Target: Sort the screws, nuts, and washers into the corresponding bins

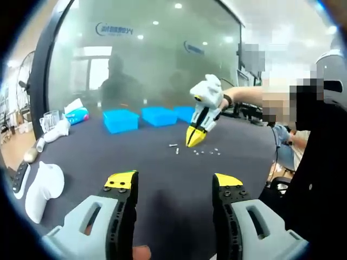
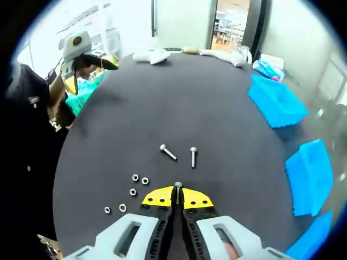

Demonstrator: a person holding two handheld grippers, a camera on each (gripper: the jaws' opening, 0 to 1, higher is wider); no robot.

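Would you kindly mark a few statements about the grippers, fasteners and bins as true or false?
1. The right gripper is shut on a small silver screw. True.
2. The left gripper grips a nut. False: its jaws stand apart, with nothing between them.
3. Two loose silver screws lie on the dark round table ahead of the right gripper. True.
4. The blue plastic bins are red. False: they are blue.
5. The small silver nuts and washers sit inside a bin. False: they lie on the table.
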